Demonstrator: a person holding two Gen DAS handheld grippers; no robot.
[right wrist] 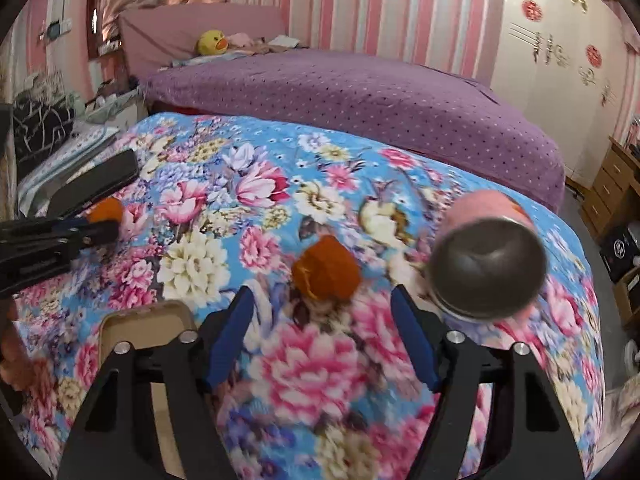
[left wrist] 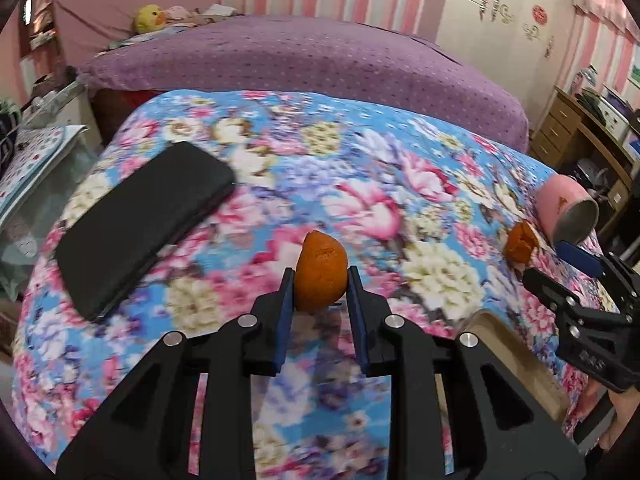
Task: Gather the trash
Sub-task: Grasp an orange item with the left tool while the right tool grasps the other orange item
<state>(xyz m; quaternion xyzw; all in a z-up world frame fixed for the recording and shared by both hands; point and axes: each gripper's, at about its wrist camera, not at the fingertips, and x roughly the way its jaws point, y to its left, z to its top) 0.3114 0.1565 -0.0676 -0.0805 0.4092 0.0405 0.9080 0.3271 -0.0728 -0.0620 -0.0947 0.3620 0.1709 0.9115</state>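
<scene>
pink-striped walls and a purple bed [left wrist: 320, 60] lie behind a flower-print counter [left wrist: 360, 184]. left hand-held gripper [left wrist: 320, 280] pinches an orange peel [left wrist: 321, 272] between its blue pads. right hand-held gripper [right wrist: 320, 300] stands partly open, empty, a second orange peel [right wrist: 326, 268] just ahead of its tips. nearby: a tipped pink cup [right wrist: 486, 264], a black phone [left wrist: 144, 220].

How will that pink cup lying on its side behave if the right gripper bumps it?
The pink cup lies tipped over on the floral cloth, so it would probably roll. Its round body looks smooth, so likely slippery. It sits near the table's edge and might fall off.
</scene>
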